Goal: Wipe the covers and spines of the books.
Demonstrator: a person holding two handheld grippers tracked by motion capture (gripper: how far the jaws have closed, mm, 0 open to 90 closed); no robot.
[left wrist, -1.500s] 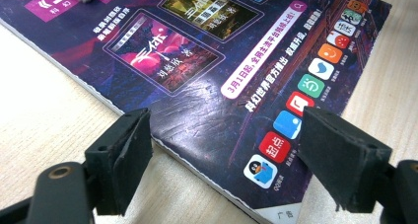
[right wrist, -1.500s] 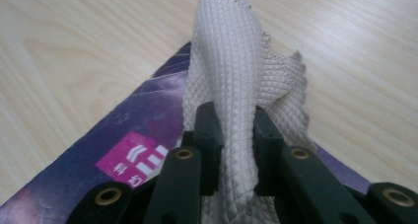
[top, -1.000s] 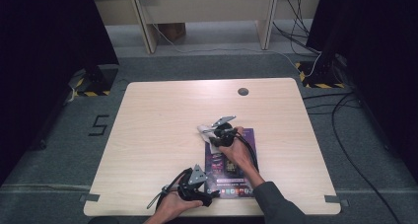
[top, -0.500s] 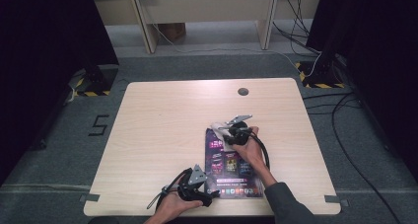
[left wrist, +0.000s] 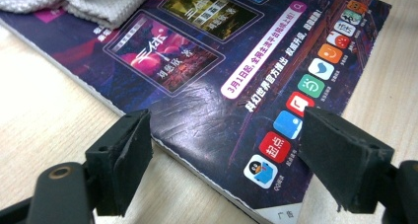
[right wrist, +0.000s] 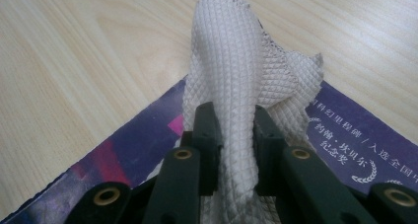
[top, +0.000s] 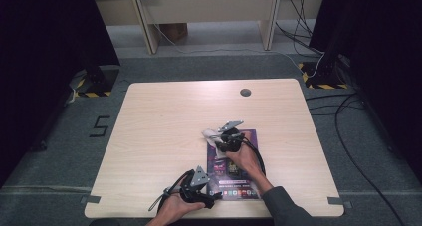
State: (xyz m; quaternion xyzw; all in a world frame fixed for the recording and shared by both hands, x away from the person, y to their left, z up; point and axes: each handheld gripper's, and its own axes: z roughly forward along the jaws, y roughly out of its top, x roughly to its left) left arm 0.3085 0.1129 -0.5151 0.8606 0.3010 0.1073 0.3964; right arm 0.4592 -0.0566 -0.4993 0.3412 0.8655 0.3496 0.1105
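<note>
Right claw pinches white cloth over magazine reading "3月1日起".

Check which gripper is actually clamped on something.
The right gripper: its jaws pinch the white waffle cloth. The left gripper stands open astride the magazine's near corner, gripping nothing.

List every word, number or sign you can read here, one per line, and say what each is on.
"5": painted on the grey floor, left of the table.
"3月1日起…": white banner on the magazine cover; the rest is too small.
"三体": a book picture on that cover.
"起点": red app icon.
Cover text beside the cloth: too blurred.
</note>
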